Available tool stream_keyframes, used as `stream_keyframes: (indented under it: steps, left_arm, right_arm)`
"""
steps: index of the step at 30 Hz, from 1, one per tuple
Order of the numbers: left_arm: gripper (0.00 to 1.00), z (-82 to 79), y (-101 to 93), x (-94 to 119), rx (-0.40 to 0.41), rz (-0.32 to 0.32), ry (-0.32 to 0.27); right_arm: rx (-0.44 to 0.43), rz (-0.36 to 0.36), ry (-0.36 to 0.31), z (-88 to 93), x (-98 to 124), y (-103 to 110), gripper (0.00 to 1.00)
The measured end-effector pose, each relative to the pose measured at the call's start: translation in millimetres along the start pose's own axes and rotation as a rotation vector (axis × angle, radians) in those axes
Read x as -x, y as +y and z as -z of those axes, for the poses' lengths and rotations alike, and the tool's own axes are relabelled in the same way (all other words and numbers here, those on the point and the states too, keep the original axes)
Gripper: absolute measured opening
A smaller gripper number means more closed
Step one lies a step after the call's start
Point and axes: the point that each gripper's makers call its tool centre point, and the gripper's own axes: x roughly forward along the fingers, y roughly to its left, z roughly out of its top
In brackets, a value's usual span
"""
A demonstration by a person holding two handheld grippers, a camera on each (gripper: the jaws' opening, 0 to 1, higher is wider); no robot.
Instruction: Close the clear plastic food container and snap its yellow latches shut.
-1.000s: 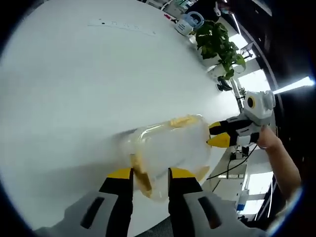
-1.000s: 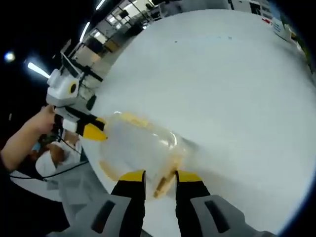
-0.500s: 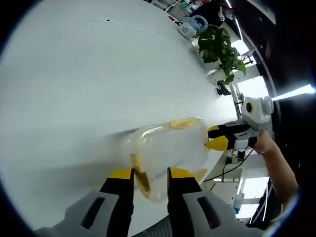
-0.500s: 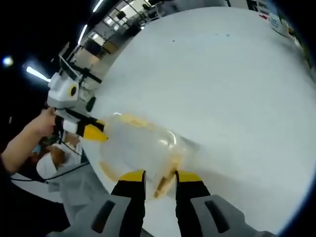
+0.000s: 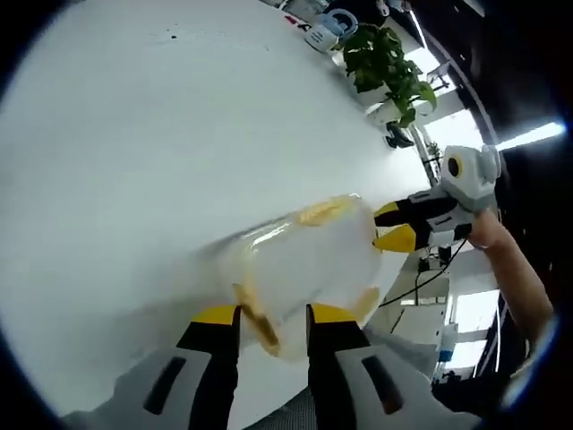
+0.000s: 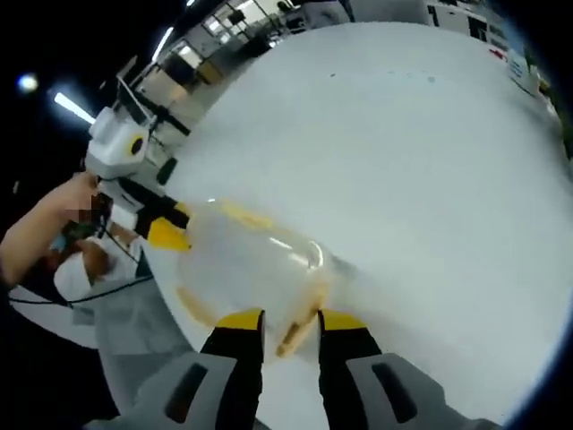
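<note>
Your jaws come first: on the left gripper (image 5: 265, 315) the two yellow-tipped jaws stand slightly apart with a yellow latch (image 5: 254, 314) of the clear plastic food container (image 5: 304, 267) lying between them, and you cannot tell from this view whether they are pinching it or only flanking it. On the right gripper (image 6: 291, 320) the jaws stand the same way around the yellow latch (image 6: 298, 330) at the opposite end, and again the grip itself cannot be told.

Working down in size, the broad white tabletop (image 5: 152, 152) carries everything. The container (image 6: 246, 273) rests on it close to the table's near edge, held between your two grippers, one at each end. Its lid is down over the body. Its walls are misty; no contents can be made out inside.

In the left gripper view, your right gripper (image 5: 387, 227) touches the container's far end, with your hand (image 5: 488, 235) behind it. In the right gripper view, your left gripper (image 6: 172, 227) meets the far end likewise.

Far off on the table stand a leafy green potted plant (image 5: 387, 63) and a small pale blue handled jug (image 5: 325, 30).
</note>
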Motion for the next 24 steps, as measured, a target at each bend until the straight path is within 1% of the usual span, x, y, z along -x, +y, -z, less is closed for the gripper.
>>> stream_keyframes:
  steps: [1,3,5,6,7,8,9,10,13,17,20,21,22,24]
  left_arm:
    - [0.28,0.3,0.5,1,-0.037,-0.017,0.007]
    - [0.29,1.3,-1.8,3,-0.099,-0.025,0.018]
    - [0.30,3.8,1.8,5,-0.138,-0.059,0.043]
    - [0.32,4.2,5.2,7,-0.190,-0.088,0.049]
    - [0.34,1.6,5.5,7,-0.200,-0.094,0.036]
    - [0.37,-0.5,9.0,9,-0.230,-0.115,0.035]
    - [0.38,-1.7,9.5,10,-0.245,-0.120,0.032]
    - [0.39,-4.2,9.5,11,-0.283,-0.130,0.024]
    - [0.40,-8.7,1.5,14,-0.349,-0.134,0.012]
    - [0.40,-15.0,-7.3,16,-0.480,-0.163,0.011]
    - [0.36,-15.3,-16.1,14,-0.518,-0.157,0.018]
    - [0.35,-15.2,-19.7,13,-0.528,-0.152,0.020]
    - [0.35,-15.4,-21.8,13,-0.537,-0.150,0.021]
    - [0.36,-15.2,-27.7,11,-0.551,-0.139,0.024]
  right_arm:
    - [0.012,0.000,0.006,-1.2,1,-2,0.19]
    - [0.044,0.004,0.009,-4.1,4,0,0.18]
    - [0.070,0.009,0.008,-7.0,7,0,0.19]
    - [0.086,0.011,0.010,-8.5,8,1,0.19]
    - [0.102,0.012,0.012,-9.1,8,1,0.19]
    - [0.131,0.018,0.019,-9.5,9,0,0.19]
    - [0.150,0.022,0.018,-10.7,9,1,0.20]
    - [0.174,0.028,0.012,-13.0,9,2,0.20]
    - [0.201,0.025,0.000,-17.1,9,6,0.22]
    - [0.270,0.020,0.011,-20.2,8,14,0.23]
    - [0.282,0.012,0.010,-22.8,7,19,0.23]
    - [0.299,0.004,0.006,-24.1,6,22,0.22]
    - [0.324,-0.001,-0.003,-26.2,6,24,0.21]
    - [0.326,-0.001,-0.004,-27.7,5,27,0.21]
